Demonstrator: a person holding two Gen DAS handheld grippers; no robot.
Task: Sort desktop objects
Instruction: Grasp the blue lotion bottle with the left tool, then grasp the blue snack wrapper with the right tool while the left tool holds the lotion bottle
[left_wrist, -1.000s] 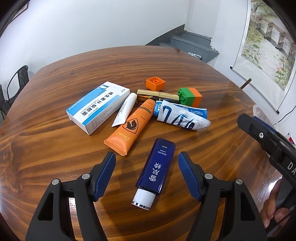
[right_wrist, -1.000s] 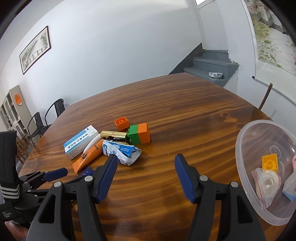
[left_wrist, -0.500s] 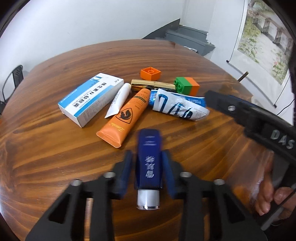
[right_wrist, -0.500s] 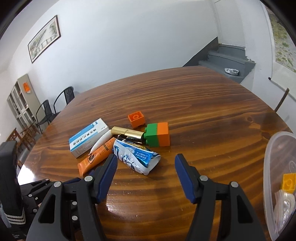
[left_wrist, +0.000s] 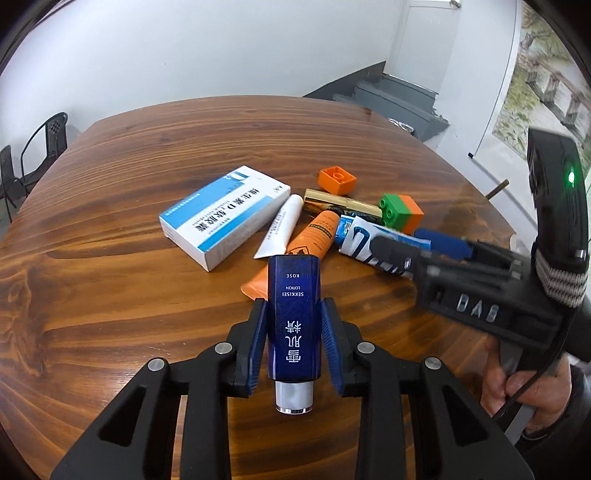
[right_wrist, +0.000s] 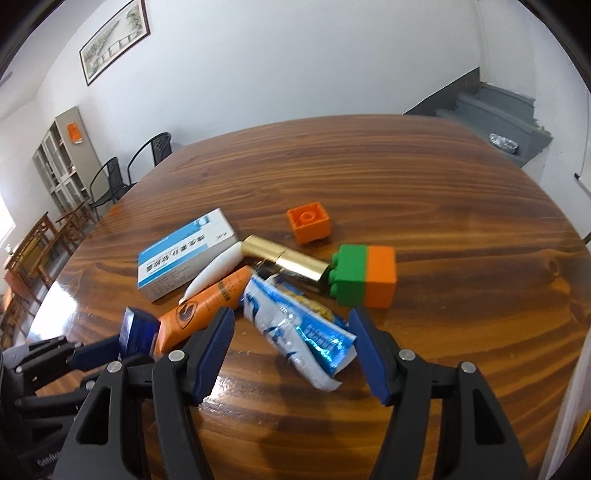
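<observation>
Left tool (left_wrist: 293, 345) grips blue lotion bottle (left_wrist: 293, 314), silver cap nearest camera.

The table (right_wrist: 424, 184) is polished wood with strong grain and a glossy sheen. The blue lotion bottle (left_wrist: 293, 317) looks like glossy plastic with a shiny silver cap. The box (right_wrist: 184, 254) is matt cardboard. The gold tube (right_wrist: 284, 260) has a mirror-like metallic finish. The snack packet (right_wrist: 299, 332) is crinkled, shiny foil. The toy bricks (right_wrist: 364, 277) are smooth matt plastic.
</observation>
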